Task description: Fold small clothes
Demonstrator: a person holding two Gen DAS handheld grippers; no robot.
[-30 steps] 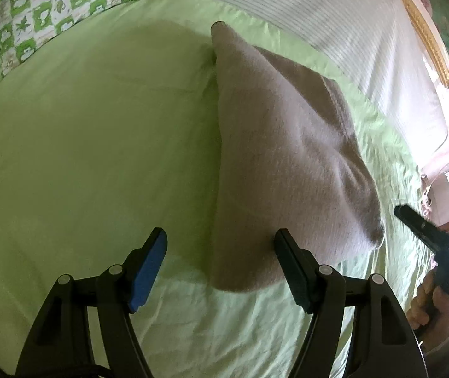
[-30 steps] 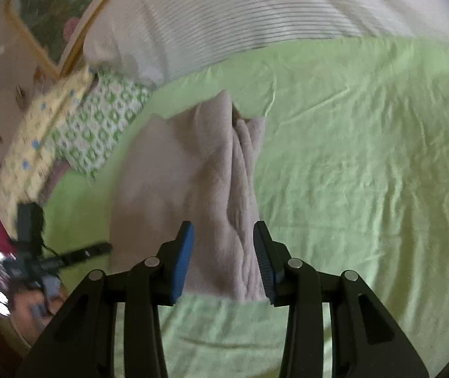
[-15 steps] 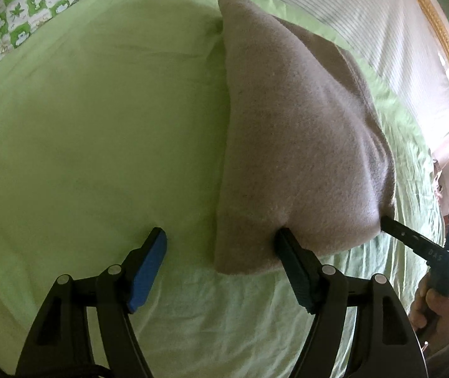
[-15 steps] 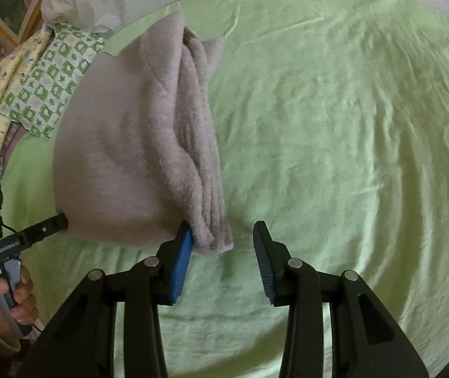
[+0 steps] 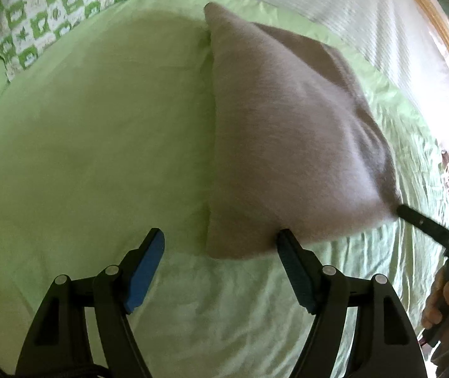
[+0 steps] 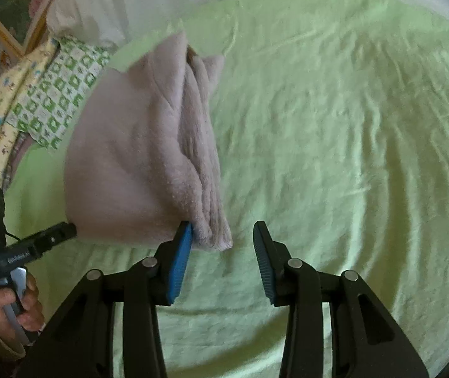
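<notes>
Fingers of my left gripper parted, straddling the near corner of the folded beige garment; my right gripper has descended, released, beside its layered edge; garment flat on green sheet, fold apparently finished.

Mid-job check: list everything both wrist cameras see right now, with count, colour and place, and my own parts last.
Folded cloth: one, beige-pink, fluffy, lying on the bed, stacked layers showing on its right edge.
Bed sheet: one, light green, creased, covering the bed under the cloth.
Patterned pillow: one, white with green squares, at the far left corner of the bed.
Yellow patterned fabric: one, pale yellow with small prints, beside the green pillow.
Striped bedding: one, white with thin stripes, along the far side of the bed.
Picture frame: one, gold, on the wall behind.
Left claw: black with blue pads, open, at the cloth's near-left corner.
Right claw: black with blue pads, open, at the cloth's near-right corner.
</notes>
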